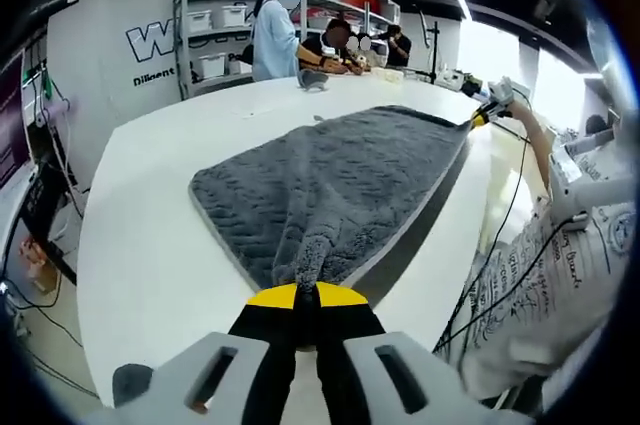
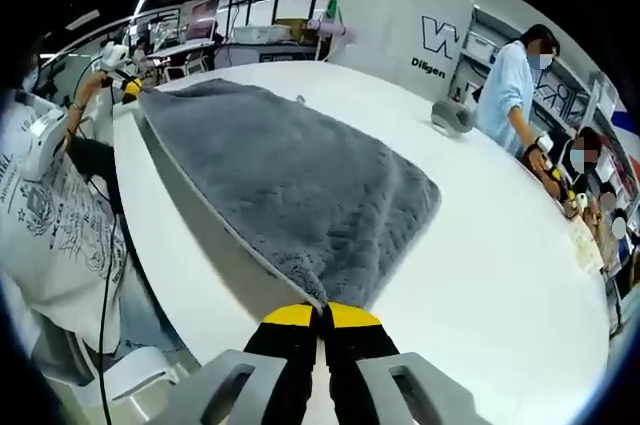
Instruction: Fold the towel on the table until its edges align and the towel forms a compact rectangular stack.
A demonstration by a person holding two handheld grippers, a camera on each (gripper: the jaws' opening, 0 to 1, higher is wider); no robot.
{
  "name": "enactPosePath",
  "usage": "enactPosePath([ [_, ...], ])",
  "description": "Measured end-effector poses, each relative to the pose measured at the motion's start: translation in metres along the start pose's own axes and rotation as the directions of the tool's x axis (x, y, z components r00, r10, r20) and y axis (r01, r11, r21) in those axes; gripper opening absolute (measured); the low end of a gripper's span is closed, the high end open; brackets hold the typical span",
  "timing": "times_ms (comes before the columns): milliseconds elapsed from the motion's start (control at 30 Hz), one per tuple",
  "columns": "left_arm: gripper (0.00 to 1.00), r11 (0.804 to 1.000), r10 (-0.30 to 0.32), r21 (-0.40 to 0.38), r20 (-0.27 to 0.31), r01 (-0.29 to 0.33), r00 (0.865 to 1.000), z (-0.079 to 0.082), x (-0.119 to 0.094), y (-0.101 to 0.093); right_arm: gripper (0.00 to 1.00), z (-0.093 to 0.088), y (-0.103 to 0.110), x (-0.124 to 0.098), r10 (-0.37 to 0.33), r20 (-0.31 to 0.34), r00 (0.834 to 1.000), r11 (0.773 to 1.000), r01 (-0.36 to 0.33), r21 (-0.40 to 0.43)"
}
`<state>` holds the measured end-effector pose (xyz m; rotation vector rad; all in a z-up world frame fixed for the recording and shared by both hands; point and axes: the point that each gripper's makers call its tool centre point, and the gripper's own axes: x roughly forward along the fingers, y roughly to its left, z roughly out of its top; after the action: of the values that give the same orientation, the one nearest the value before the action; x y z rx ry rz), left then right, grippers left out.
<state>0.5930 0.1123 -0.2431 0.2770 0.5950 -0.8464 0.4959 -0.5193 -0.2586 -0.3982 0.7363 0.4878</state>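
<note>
Left gripper view showed the left gripper (image 1: 307, 292) clamped on one corner of the grey towel (image 1: 340, 185) on the white table (image 1: 150, 245), the right gripper (image 2: 322, 313) clamped on another; level, matched lifting seemed wise.

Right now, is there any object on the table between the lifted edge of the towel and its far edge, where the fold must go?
Nothing visible does. Both grippers, left and right, are shut on corners of the grey towel, and its surface is bare. A small grey object lies on the white table, apart from the towel.
</note>
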Motion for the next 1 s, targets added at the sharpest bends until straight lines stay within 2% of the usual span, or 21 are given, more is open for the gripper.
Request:
enactPosePath([
  [300, 0.06, 1.000, 0.009, 0.005, -0.024, -0.009, 1.000, 0.007, 0.019, 0.017, 0.03, 0.012, -0.025, 0.021, -0.037, -0.048, 0.998, 0.998, 0.034, -0.046],
  [667, 0.06, 1.000, 0.027, 0.004, -0.034, -0.027, 0.999, 0.021, 0.043, 0.041, 0.03, 0.025, -0.055, 0.045, -0.085, -0.022, 0.996, 0.996, 0.084, -0.036],
  [1000, 0.06, 0.999, 0.048, 0.002, -0.027, -0.048, 0.998, 0.035, 0.065, 0.066, 0.03, 0.044, -0.080, 0.061, -0.155, -0.026, 0.988, 0.985, 0.153, -0.075],
])
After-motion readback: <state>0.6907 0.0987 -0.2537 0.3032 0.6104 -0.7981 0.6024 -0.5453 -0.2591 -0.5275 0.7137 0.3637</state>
